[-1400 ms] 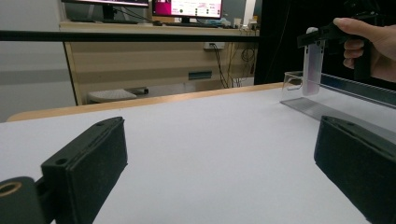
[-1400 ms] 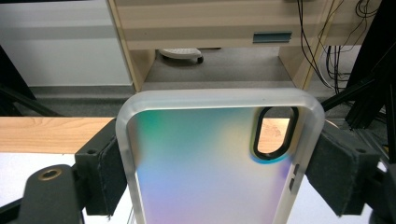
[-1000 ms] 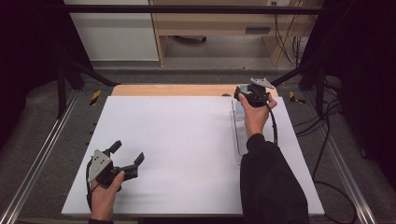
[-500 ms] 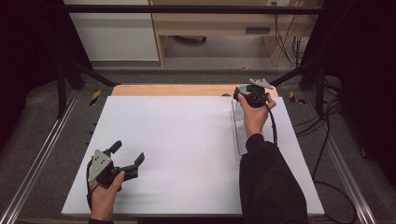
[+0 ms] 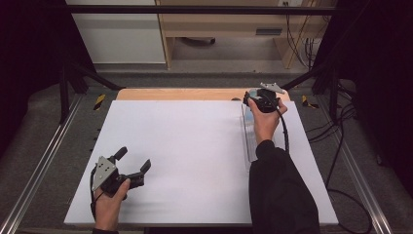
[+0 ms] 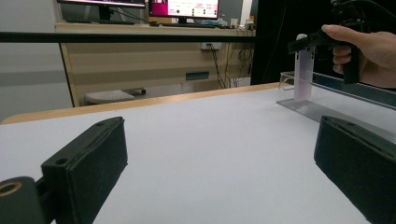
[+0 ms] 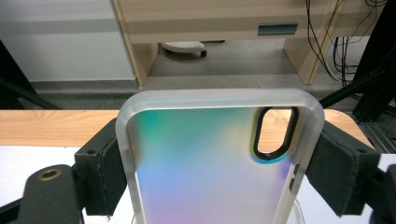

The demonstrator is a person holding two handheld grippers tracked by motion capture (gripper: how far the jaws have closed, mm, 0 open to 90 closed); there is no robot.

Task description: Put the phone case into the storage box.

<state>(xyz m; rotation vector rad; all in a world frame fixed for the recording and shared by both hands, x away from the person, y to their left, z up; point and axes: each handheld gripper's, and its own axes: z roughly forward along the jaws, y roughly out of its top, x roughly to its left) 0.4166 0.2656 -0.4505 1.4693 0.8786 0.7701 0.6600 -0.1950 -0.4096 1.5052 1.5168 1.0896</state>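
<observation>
A translucent phone case (image 7: 205,163) with an iridescent back and an oval camera hole stands upright, and my right gripper (image 7: 219,172) is shut on its two long sides. In the high view the right gripper (image 5: 251,99) holds the case (image 5: 252,92) at the far end of a clear acrylic rack (image 5: 251,139) on the right of the white table (image 5: 195,146). In the left gripper view the case (image 6: 303,70) stands with its lower end at the rack (image 6: 336,100). My left gripper (image 5: 134,158) rests near the front left of the table, open, nothing between its pads (image 6: 88,163).
A wooden strip (image 5: 175,94) borders the table's far edge. Metal rails (image 5: 44,161) run along both sides, and cables (image 5: 341,146) lie on the floor to the right. A wooden desk (image 5: 229,24) stands beyond the table.
</observation>
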